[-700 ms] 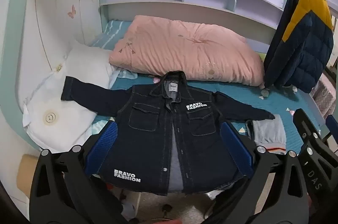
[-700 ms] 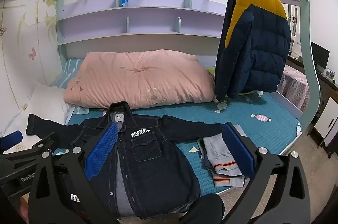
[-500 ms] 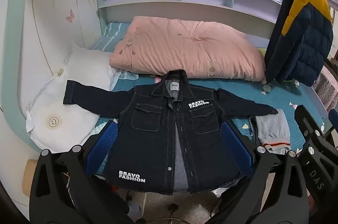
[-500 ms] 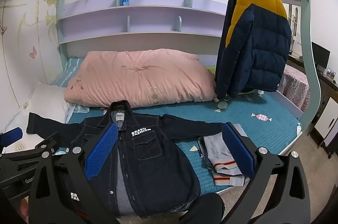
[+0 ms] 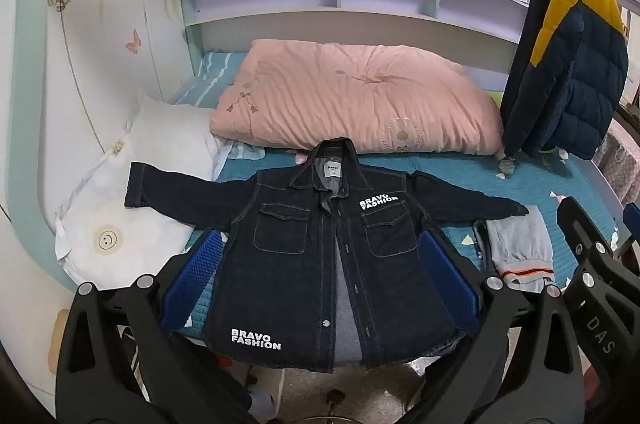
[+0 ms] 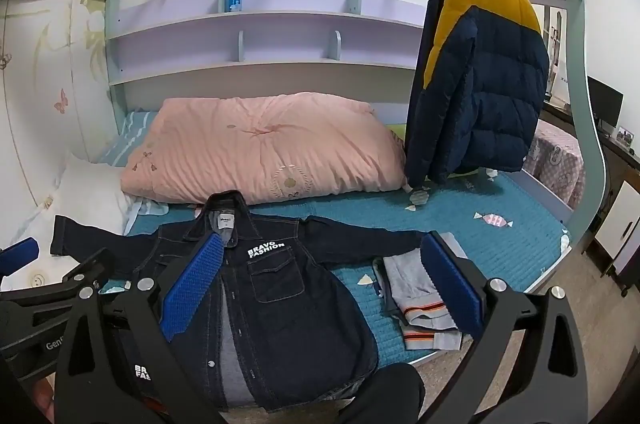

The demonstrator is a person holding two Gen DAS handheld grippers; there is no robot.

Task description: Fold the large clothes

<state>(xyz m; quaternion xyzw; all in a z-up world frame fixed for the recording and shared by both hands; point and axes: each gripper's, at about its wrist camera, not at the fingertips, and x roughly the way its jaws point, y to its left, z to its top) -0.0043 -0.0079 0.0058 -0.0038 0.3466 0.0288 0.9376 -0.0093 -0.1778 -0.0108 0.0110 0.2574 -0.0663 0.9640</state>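
Both tongs, left gripper point(image 5: 320, 280) and right gripper point(image 6: 320, 284), hang wide open and empty; best pinch the jacket point(image 5: 320, 256), mid-frame, by its sleeves first.

Both my claws hang apart from everything, short of the bed's point(image 6: 500, 244) near edge. Ahead, the denim jacket point(image 5: 320, 256) lies flat, offering a low path over it. Grey folded clothes point(image 6: 420, 296) crowd its right sleeve, the pink quilt point(image 6: 260, 147) blocks behind its collar, and the hanging puffer jacket point(image 6: 480, 83) closes the far right.
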